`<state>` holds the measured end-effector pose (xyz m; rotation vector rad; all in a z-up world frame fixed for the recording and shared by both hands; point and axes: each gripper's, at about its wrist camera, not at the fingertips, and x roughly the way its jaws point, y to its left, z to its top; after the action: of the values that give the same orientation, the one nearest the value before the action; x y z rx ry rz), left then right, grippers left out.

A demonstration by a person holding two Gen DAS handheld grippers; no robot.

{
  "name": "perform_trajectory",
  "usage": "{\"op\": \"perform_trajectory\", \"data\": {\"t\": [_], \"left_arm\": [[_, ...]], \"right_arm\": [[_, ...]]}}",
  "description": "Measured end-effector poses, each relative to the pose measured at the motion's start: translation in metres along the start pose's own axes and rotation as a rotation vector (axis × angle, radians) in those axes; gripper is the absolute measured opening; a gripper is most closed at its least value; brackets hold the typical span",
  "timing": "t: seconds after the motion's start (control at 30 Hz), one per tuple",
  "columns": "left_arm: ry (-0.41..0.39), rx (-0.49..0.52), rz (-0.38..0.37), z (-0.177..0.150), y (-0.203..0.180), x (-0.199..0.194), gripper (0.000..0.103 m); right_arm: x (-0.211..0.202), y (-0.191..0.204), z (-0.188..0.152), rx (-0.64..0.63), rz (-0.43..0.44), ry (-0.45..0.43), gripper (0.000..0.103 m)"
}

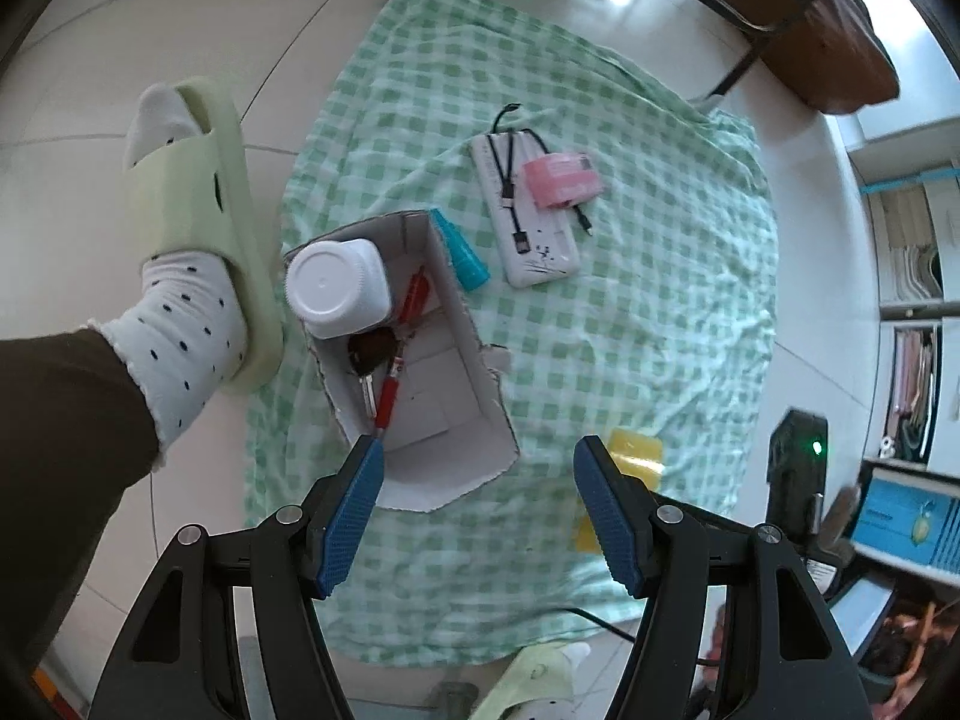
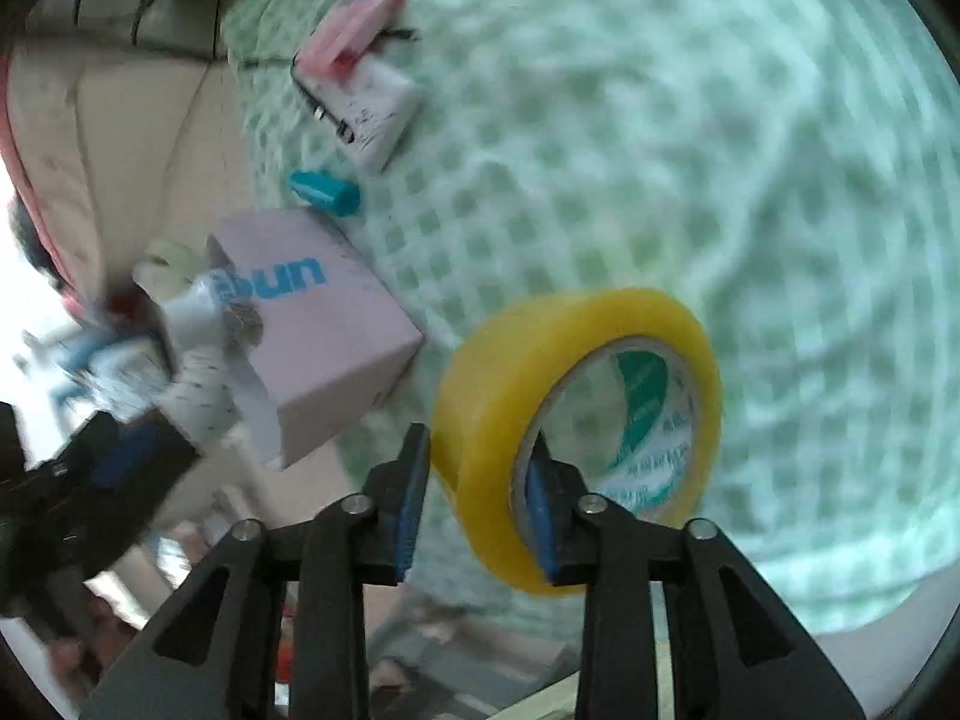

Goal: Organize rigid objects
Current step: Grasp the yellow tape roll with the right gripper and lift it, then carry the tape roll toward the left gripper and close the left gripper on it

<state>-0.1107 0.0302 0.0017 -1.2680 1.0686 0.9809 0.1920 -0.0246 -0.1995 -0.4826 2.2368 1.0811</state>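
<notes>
The left tongs (image 1: pixel 477 498) point steeply down, filling the lower part of the left wrist view, blue pads (image 1: pixel 354 510) spread wide with nothing between them. The right tongs (image 2: pixel 474 480), at the bottom centre of the blurred right wrist view, pinch the wall of a yellow tape roll (image 2: pixel 576 420), one pad outside, one inside its core.

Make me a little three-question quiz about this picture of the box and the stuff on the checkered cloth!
1. True or false: the right gripper pinches the yellow tape roll.
2. Which is inside the cardboard box? A white bottle B power bank C teal cap
3. What lies on the power bank?

Key: 1 true. 2 A. 3 a black cable and a pink box.
</notes>
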Motion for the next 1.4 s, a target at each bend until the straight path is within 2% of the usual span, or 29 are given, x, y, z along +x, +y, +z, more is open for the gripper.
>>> {"op": "perform_trajectory", "data": {"t": [0.07, 0.17, 0.23, 0.3, 0.37, 0.43, 0.5, 0.6, 0.77, 0.87, 0.93, 1.03, 1.1, 1.23, 1.27, 1.3, 1.33, 1.4], "left_arm": [[-0.002, 0.006, 0.000, 0.000, -0.002, -0.001, 0.064], [0.001, 0.001, -0.003, -0.002, -0.005, -0.001, 0.064], [0.007, 0.005, -0.008, -0.002, -0.008, 0.001, 0.064], [0.013, 0.019, -0.008, -0.004, -0.014, 0.003, 0.064], [0.015, 0.042, -0.002, -0.004, -0.018, 0.003, 0.064], [0.017, 0.064, 0.013, -0.007, -0.022, 0.005, 0.064], [0.025, 0.079, 0.025, -0.009, -0.023, 0.008, 0.064], [0.057, 0.091, 0.027, -0.012, -0.023, 0.015, 0.064], [0.070, 0.111, 0.060, -0.010, -0.020, 0.020, 0.064], [0.067, 0.111, 0.072, -0.010, -0.017, 0.020, 0.064], [0.065, 0.106, 0.075, -0.009, -0.016, 0.021, 0.064], [0.071, 0.102, 0.079, -0.010, -0.015, 0.023, 0.064], [0.080, 0.103, 0.076, -0.010, -0.015, 0.025, 0.064], [0.102, 0.111, 0.083, -0.009, -0.014, 0.030, 0.065], [0.105, 0.115, 0.085, -0.009, -0.014, 0.032, 0.070], [0.111, 0.116, 0.084, -0.009, -0.015, 0.033, 0.073], [0.114, 0.119, 0.079, -0.008, -0.015, 0.035, 0.076], [0.122, 0.126, 0.070, -0.007, -0.017, 0.036, 0.077]], "right_arm": [[-0.013, -0.005, -0.004, 0.026, -0.007, -0.029, 0.039], [-0.037, -0.016, -0.007, 0.066, -0.110, -0.080, 0.056], [-0.049, -0.015, -0.010, 0.084, -0.200, -0.105, 0.057], [-0.058, -0.009, -0.015, 0.031, -0.294, -0.114, 0.057], [-0.051, 0.000, -0.018, -0.010, -0.349, -0.112, 0.058], [-0.039, 0.007, -0.020, -0.050, -0.399, -0.111, 0.066], [-0.028, 0.011, -0.022, -0.078, -0.448, -0.124, 0.082], [-0.005, 0.017, -0.024, -0.123, -0.540, -0.118, 0.082], [0.029, 0.011, -0.027, -0.244, -0.715, -0.048, 0.083], [0.029, 0.009, -0.022, -0.257, -0.750, -0.067, 0.083], [0.024, 0.007, -0.019, -0.242, -0.734, -0.094, 0.085], [0.024, -0.001, -0.013, -0.192, -0.686, -0.067, 0.092], [0.027, -0.009, -0.009, -0.145, -0.659, -0.039, 0.092], [0.023, -0.023, -0.006, -0.067, -0.601, -0.070, 0.090], [0.022, -0.025, -0.005, -0.061, -0.596, -0.075, 0.084], [0.023, -0.026, -0.004, -0.057, -0.595, -0.069, 0.060], [0.021, -0.029, -0.005, -0.053, -0.575, -0.061, 0.045], [0.014, -0.030, -0.005, -0.033, -0.569, -0.058, 0.044]]}}
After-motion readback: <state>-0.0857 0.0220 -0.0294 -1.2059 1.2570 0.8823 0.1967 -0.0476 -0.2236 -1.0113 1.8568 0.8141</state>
